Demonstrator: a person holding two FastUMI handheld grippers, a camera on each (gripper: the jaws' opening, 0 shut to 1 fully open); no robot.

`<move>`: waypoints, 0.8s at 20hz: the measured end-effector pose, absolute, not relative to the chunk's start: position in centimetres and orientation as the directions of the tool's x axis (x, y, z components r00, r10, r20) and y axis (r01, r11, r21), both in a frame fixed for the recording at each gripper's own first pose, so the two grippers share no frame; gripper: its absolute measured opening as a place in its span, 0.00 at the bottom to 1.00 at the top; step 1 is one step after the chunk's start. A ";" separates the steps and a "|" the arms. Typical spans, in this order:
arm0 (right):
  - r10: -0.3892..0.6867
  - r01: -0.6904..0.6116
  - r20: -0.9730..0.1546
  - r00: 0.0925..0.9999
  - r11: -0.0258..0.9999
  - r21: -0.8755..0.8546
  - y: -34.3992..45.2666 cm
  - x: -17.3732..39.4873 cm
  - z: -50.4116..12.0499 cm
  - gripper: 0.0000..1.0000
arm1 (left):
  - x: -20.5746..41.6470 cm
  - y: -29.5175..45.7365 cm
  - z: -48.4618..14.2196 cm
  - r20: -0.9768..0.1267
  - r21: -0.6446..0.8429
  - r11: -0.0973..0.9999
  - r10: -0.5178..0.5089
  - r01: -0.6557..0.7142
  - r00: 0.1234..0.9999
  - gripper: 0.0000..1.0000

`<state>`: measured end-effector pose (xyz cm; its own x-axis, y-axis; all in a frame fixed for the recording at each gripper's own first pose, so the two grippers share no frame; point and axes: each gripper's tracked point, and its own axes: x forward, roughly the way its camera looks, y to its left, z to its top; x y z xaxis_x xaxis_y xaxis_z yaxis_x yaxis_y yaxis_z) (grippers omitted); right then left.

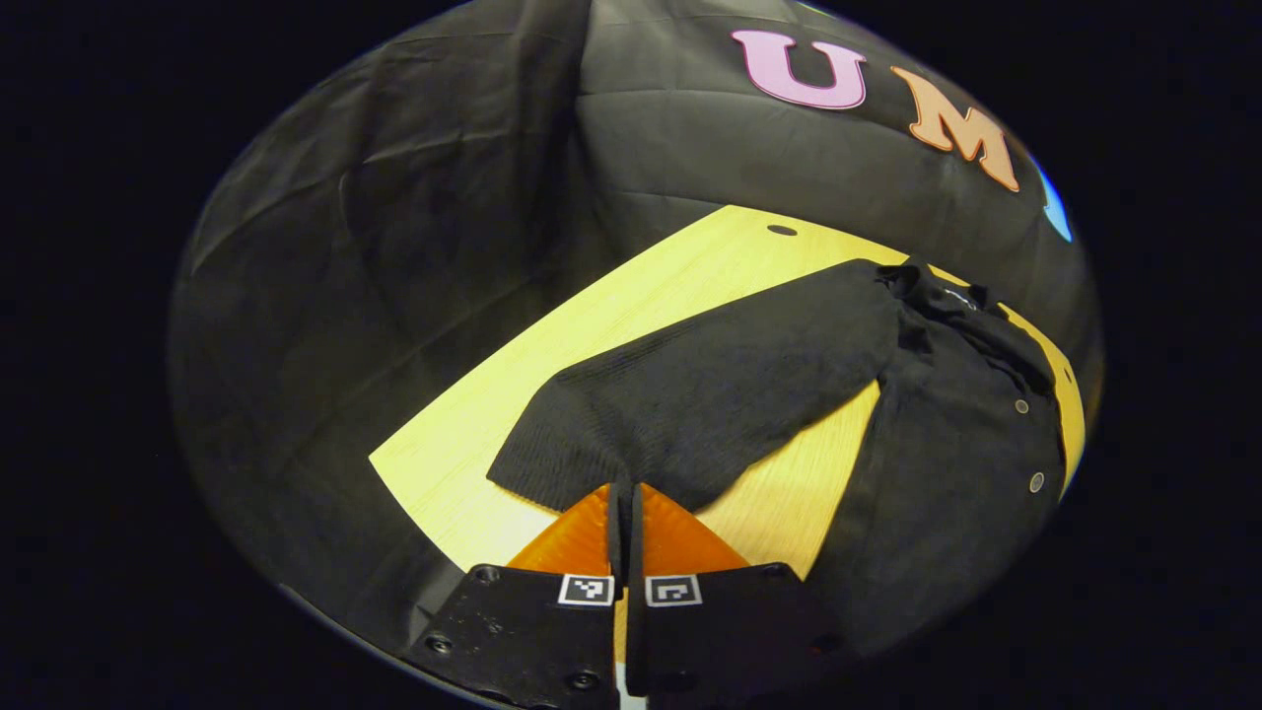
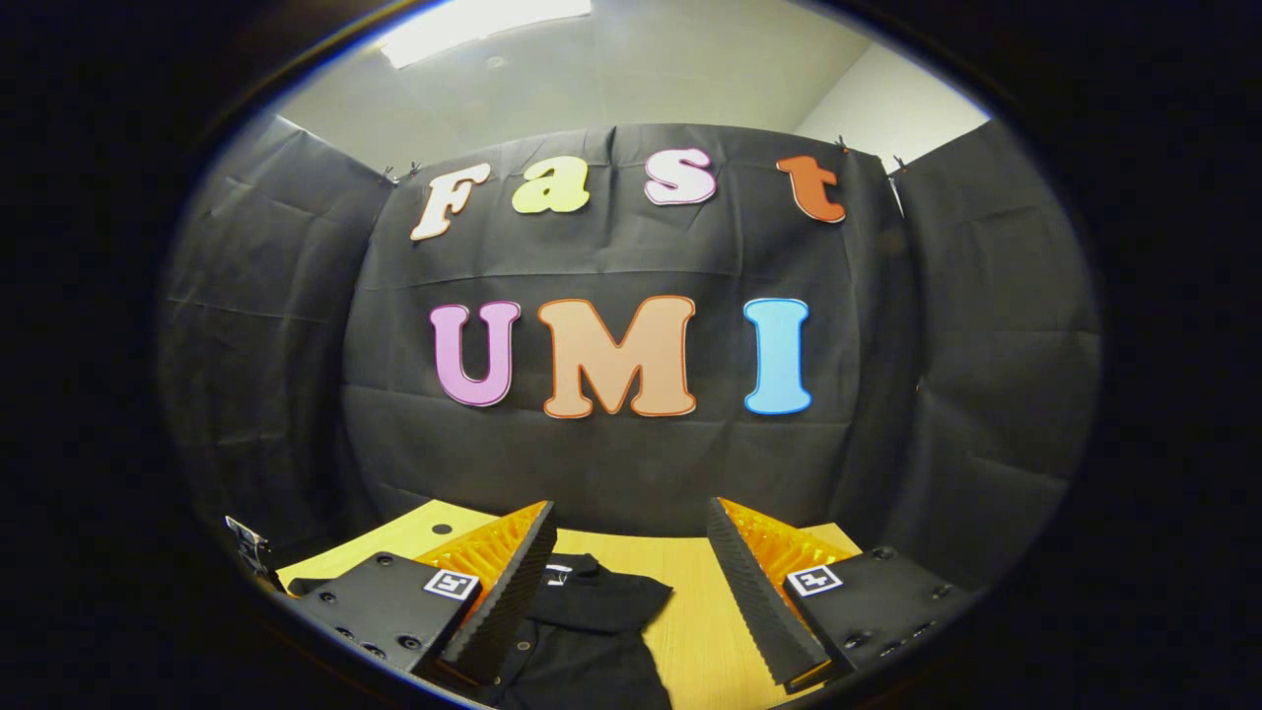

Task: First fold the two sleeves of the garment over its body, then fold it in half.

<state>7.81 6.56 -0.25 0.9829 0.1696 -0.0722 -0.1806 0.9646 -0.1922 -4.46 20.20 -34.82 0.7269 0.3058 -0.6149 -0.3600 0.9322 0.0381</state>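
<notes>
Flat, black garment (image 1: 789, 394) on table (image 1: 463, 463).

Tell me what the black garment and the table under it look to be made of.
Garment: looks like a soft, matte knit, probably cotton; fine ribbed texture shows on the spread sleeve, and small shiny snaps or buttons line the front. Table: pale wood or wood-look laminate, smooth with a slight sheen; straight fine grain lines run along it. Which of the two is unclear.

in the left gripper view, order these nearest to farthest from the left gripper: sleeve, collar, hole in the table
1. sleeve: its cuff end lies right at the left gripper tips.
2. collar: farther off, upper right.
3. hole: farthest, near the table's far edge.
</notes>
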 end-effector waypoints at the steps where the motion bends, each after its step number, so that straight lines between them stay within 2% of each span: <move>1: 0.163 -0.174 -0.073 0.984 0.966 -0.190 6.0 7.5 -0.1 0.96 | -4.3 20.5 -34.5 -0.606 0.011 0.924 0.310 -0.381 0.733 0.00; 4: 0.141 -0.152 -0.068 0.988 0.969 -0.194 5.4 7.5 0.2 0.96 | -4.1 21.2 -32.6 -0.571 -0.059 0.907 0.312 -0.417 0.759 0.00; 9: 0.124 -0.136 -0.075 0.989 0.973 -0.188 4.4 7.3 0.0 0.96 | -1.4 20.6 -26.8 -0.480 -0.118 0.920 0.277 -0.374 0.832 0.00; 12: 0.103 -0.116 -0.079 0.992 0.976 -0.187 3.1 7.3 -0.4 0.96 | 2.2 18.4 -22.6 -0.434 -0.164 0.935 0.217 -0.313 0.874 0.00; 16: 0.064 -0.078 -0.087 0.994 0.982 -0.170 0.5 7.2 -1.1 0.96 | 9.0 14.2 -15.4 -0.318 -0.174 0.970 0.105 -0.167 0.942 0.00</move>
